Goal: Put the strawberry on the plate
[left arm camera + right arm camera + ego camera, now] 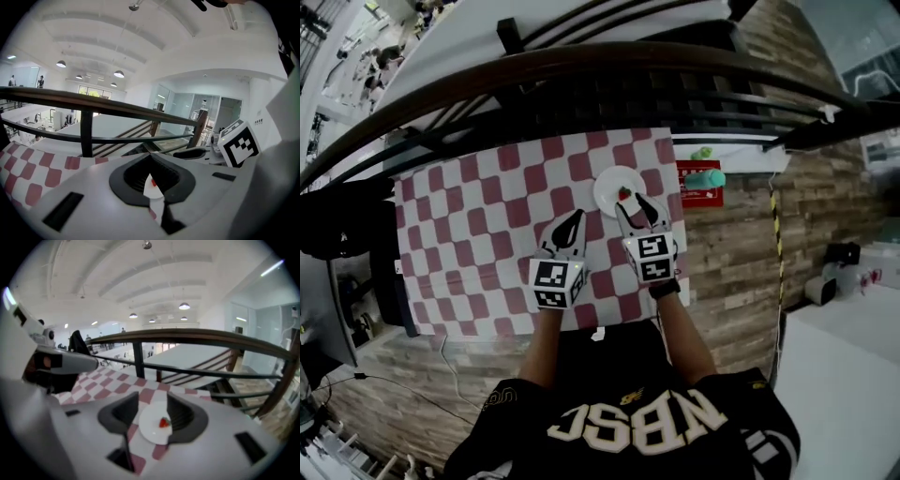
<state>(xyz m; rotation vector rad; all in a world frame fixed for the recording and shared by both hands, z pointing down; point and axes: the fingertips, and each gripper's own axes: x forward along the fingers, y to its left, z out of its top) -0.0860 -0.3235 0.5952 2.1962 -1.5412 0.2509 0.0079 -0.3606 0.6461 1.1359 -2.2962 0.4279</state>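
Observation:
A small red strawberry point(624, 194) lies on a white plate point(614, 183) at the far right of the red-and-white checked table point(469, 225). My right gripper point(638, 210) hovers just on the near side of the plate, open, with nothing between its fingers. In the right gripper view the plate point(151, 427) and the strawberry point(164, 422) show through the wide gap of the right gripper point(154, 414). My left gripper point(575, 218) hangs left of the plate, shut and empty. The left gripper view gives only a sliver of plate point(152, 189) past the left gripper point(151, 180).
A dark wooden railing point(581, 66) runs along the far side of the table. Right of the table, a red box point(698, 192) with a teal object and green bits sits on a ledge. The table's right edge lies close to the plate.

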